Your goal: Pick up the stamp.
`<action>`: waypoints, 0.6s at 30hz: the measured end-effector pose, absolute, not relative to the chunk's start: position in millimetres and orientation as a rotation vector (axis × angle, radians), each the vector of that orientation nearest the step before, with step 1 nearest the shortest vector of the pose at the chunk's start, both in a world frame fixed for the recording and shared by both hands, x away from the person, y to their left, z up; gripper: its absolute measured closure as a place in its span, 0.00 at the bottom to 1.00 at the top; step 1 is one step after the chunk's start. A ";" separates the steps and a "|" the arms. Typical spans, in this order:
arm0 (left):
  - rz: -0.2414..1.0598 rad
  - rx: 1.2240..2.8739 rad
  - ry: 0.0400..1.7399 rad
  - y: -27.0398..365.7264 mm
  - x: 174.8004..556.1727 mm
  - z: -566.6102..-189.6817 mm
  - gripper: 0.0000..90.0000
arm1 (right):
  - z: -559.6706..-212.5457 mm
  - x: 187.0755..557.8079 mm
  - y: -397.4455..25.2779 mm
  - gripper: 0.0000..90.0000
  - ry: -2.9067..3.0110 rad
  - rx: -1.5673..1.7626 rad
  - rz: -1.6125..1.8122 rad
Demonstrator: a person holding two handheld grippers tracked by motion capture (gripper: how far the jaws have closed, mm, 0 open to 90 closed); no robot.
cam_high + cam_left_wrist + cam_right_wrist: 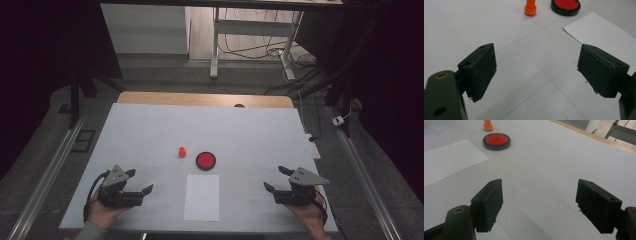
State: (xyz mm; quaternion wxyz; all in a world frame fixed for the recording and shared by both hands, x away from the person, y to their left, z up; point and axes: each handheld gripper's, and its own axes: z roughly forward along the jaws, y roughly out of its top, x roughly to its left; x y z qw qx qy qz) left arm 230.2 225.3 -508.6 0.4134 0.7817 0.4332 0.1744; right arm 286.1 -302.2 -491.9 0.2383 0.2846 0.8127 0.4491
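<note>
Both hand-held grippers rest low on the counter (150, 125), jaws spread wide, nothing between them: left hand-held gripper (141, 182), right hand-held gripper (276, 178). The orange stamp (182, 152) stands upright ahead of your left hand-held gripper, just beside the red ink pad (205, 160); the paper sheet (202, 197) lies between the grippers. Stamp looks small, light, rigid, likely smooth plastic. Pinch its narrow upper stem, not the flared base.

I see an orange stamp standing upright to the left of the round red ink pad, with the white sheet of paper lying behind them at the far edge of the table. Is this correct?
Not quite. The orange stamp does stand upright just left of the round red ink pad, but the white sheet of paper lies in front of them, on the person's side of the table, between the two grippers. The high view shows this.
</note>
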 end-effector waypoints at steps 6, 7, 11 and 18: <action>0.460 1.957 1.082 228.6 229.6 -508.4 0.19 | -495.6 286.2 -303.6 0.25 2.240 0.805 1.261; 0.464 1.962 1.076 229.0 229.3 -508.5 0.19 | -496.3 286.4 -302.9 0.25 2.244 0.799 1.257; 0.473 1.972 1.067 228.2 228.6 -509.0 0.19 | -499.4 286.3 -300.8 0.26 2.260 0.797 1.254; 0.478 1.984 1.042 227.0 229.2 -509.5 0.19 | -498.6 286.1 -300.2 0.29 2.251 0.808 1.256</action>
